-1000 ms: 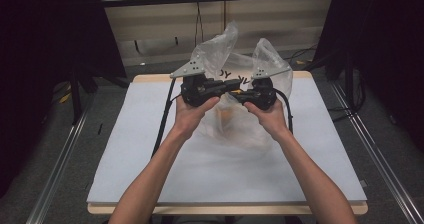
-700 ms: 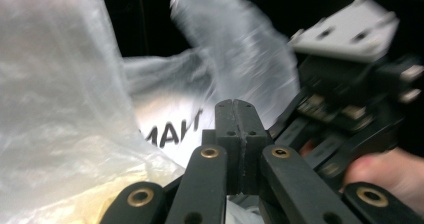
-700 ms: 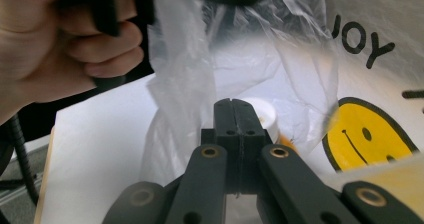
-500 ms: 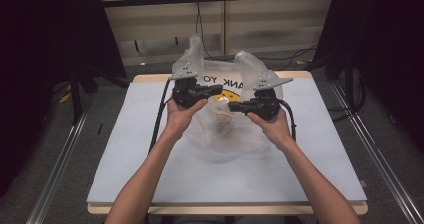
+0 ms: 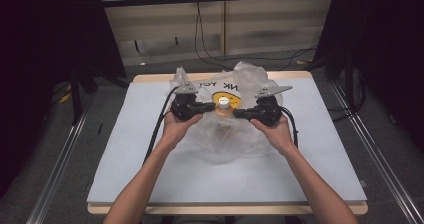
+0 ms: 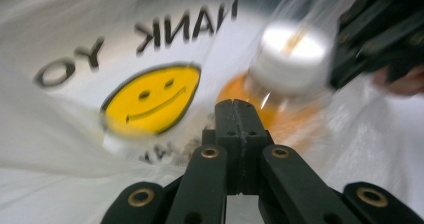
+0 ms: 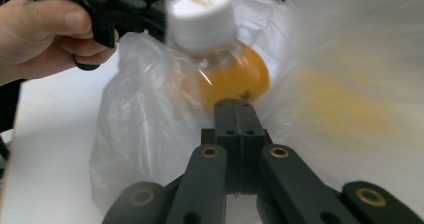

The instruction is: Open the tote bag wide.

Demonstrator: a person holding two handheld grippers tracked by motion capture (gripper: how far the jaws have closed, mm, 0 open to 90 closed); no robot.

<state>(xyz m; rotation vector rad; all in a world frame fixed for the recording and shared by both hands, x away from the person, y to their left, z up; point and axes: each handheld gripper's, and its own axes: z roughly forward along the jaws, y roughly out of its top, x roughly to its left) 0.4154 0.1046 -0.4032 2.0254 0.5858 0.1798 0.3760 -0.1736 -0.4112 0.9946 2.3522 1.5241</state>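
Right at the middle of the far half of the table, a clear plastic bag with a yellow smiley face and black lettering is being worked, and an orange-filled bottle with a white cap is seen standing upright at its mouth. Plastic is draped around the bottle's lower body, while the cap and shoulder look bare in the right gripper view.

Just left of the bottle the left gripper is held, and just right of it the right gripper, both aimed inward at the neck. Both sets of jaws are clenched tight together. Bag film appears to be bunched around the tips in the high view, but whether any of it is actually pinched can't be told; nothing is seen sticking out between the jaws in either gripper view.

Judging by that, the step in hand looks like bagging or unbagging the bottle, with the film being pushed down around it. For the next move, the bottle probably needs to be kept from tipping while the floppy film is shifted, and the jaws would need to be opened before anything is grabbed properly.
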